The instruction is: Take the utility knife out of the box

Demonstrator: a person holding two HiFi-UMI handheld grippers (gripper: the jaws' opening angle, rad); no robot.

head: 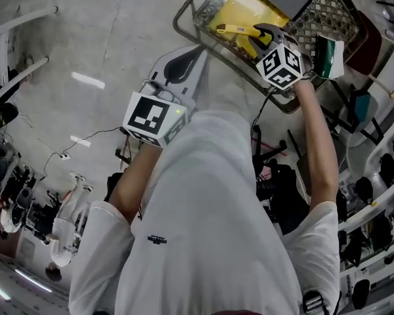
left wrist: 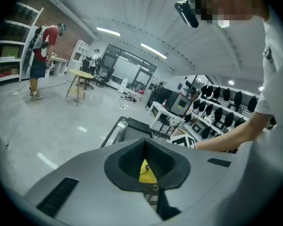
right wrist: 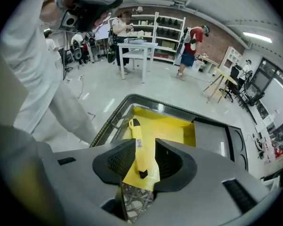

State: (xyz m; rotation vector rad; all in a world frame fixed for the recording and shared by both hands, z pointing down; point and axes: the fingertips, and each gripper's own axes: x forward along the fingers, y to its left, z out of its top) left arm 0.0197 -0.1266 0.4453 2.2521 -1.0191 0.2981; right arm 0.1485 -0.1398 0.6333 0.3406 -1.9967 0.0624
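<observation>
Utility knife (right wrist: 137,147): is lying in the box (right wrist: 132,99) at frame centre, not yet lifted.
Right gripper (right wrist: 145,149): is straddling it, jaws spread, not pinching.
Left gripper (left wrist: 145,144): jaws pressed together, carrying nothing.
Remaining, by judgement: grasp and lift-out.

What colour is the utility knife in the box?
Yellow utility knife, black at the tip and slider. Best in the right gripper view.

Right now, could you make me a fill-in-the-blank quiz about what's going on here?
1. The knife in the box is coloured ___.
2. It lies between the jaws of the ___ gripper.
3. Those jaws stand ___.
Missing words: yellow, right, open.
</observation>
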